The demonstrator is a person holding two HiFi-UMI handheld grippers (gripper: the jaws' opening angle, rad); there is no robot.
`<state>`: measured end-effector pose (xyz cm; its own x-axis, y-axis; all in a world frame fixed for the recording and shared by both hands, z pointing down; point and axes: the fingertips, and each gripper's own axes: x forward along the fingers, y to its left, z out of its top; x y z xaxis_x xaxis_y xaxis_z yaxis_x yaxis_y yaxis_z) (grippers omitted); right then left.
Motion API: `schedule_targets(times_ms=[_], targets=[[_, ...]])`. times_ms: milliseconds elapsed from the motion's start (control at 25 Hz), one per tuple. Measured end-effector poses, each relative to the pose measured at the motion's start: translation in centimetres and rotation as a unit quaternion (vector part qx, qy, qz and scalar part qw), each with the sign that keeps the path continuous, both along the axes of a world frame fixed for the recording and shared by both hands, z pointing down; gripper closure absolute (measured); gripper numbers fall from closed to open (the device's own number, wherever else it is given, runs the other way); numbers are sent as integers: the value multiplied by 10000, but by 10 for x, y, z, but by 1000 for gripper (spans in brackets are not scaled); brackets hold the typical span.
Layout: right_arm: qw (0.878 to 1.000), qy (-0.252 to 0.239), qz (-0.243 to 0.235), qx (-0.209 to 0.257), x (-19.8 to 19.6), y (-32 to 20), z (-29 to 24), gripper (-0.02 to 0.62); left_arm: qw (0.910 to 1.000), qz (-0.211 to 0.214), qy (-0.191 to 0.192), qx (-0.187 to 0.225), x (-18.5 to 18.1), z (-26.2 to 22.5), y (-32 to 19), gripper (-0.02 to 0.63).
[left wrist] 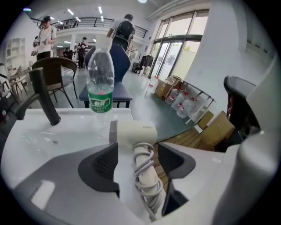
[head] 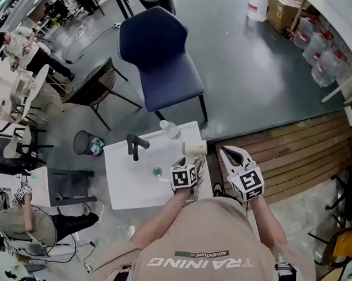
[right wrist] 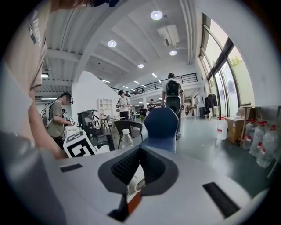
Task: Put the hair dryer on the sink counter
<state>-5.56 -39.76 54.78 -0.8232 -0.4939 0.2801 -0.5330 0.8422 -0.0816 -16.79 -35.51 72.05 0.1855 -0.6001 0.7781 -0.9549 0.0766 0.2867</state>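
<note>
Head view looks down on a white table [head: 125, 184] with a sink set in it. At its left side stands 1 black faucet [head: 135, 146], and farther right, near the far edge, 1 clear water bottle [head: 170, 129] stands upright. Right of that, the cream hair dryer [head: 194, 147] rests at the table's far right corner, its handle running back toward the person. The left gripper [head: 193, 162] hangs just over that handle, with its marker cube [head: 184, 176] nearest the person. Left gripper view shows its 2 fingers [left wrist: 102, 163] spread wide. The cord-wrapped handle lies between them with a gap on either side, so neither pad presses on it. Farther right, off the table and over wooden floor slats [head: 302, 153], is the right gripper [head: 233, 157]. Right gripper view shows its fingers [right wrist: 125, 166] a little apart with nothing gripped. Through the gap a bit of the dryer's pale end shows, and beyond stand the bottle and a blue chair [right wrist: 161, 125].
</note>
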Motion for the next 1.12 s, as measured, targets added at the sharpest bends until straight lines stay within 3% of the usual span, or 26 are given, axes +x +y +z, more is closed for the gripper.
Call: schedule_targets(times_ms=[120, 200, 320, 440, 560, 680, 800, 960, 1120], targets=[[9999, -5, -90, 84, -10, 0, -8, 590, 9988, -66, -90, 479, -21, -27, 7, 319], [9997, -59, -186, 155, -17, 0, -17, 590, 9946, -67, -160, 1026, -34, -56, 9, 322], [9984, -234, -350, 367, -26, 3, -34, 589, 9797, -1, -393, 1968, -51, -106, 14, 338], [9968, -264, -312, 690, -32, 5, -47, 589, 9618, -169, -770, 2620, -78, -140, 23, 376], [9946, -279, -299, 951, -39, 4, -60, 589, 9486, -327, -1169, 2921, -106, -163, 30, 409], [9926, -357, -411, 1086, -49, 6, -74, 589, 9330, -444, -1507, 3237, -130, -197, 38, 505], [9917, -387, -425, 1150, -58, 9, -81, 590, 9203, -412, -1785, 3456, -146, -225, 44, 514], [9893, -465, -477, 1295, -67, 21, -98, 589, 9171, -562, -1668, 3576, -154, -235, 51, 598], [9854, -556, -496, 1529, -75, 31, -129, 590, 9146, -560, -1553, 3691, -153, -252, 49, 598]])
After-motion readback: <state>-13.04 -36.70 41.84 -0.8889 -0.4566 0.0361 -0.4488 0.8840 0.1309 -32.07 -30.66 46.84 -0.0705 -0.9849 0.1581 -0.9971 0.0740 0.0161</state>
